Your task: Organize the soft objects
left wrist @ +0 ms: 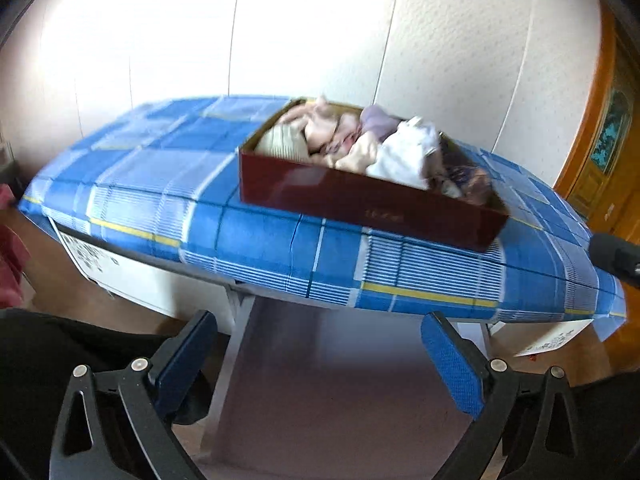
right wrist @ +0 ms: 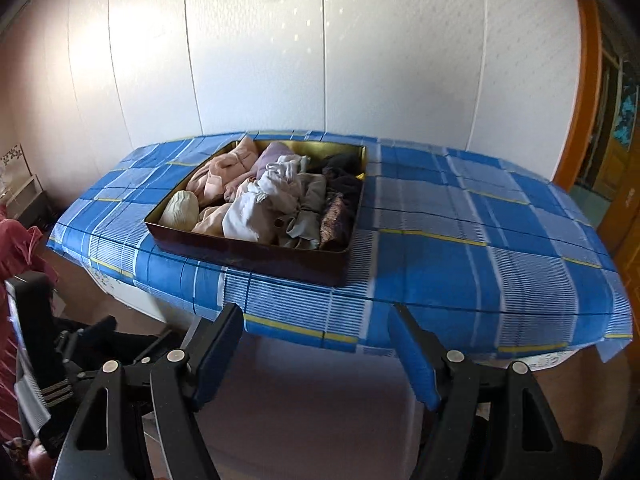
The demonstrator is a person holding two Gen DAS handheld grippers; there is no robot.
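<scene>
A dark red box (left wrist: 360, 196) (right wrist: 256, 254) stands on the table with the blue plaid cloth (left wrist: 160, 184) (right wrist: 460, 248). It is filled with several soft cloth items: a cream knitted roll (right wrist: 181, 211), pink pieces (right wrist: 224, 178), a white piece (right wrist: 256, 208) (left wrist: 404, 152), a lilac one (right wrist: 272, 156) and dark ones (right wrist: 340, 196). My left gripper (left wrist: 320, 360) hangs in front of the table's near edge, below it, jaws wide open and empty. My right gripper (right wrist: 316, 356) is also back from the edge, open, with nothing between its blue pads.
White panelled wall (right wrist: 320, 60) stands behind the table. An orange wooden door frame (right wrist: 584, 80) is at the right. A person's red sleeve (right wrist: 20, 248) and a dark chair (right wrist: 36, 320) are at the left. The other gripper's black tip (left wrist: 612, 256) shows at the right edge.
</scene>
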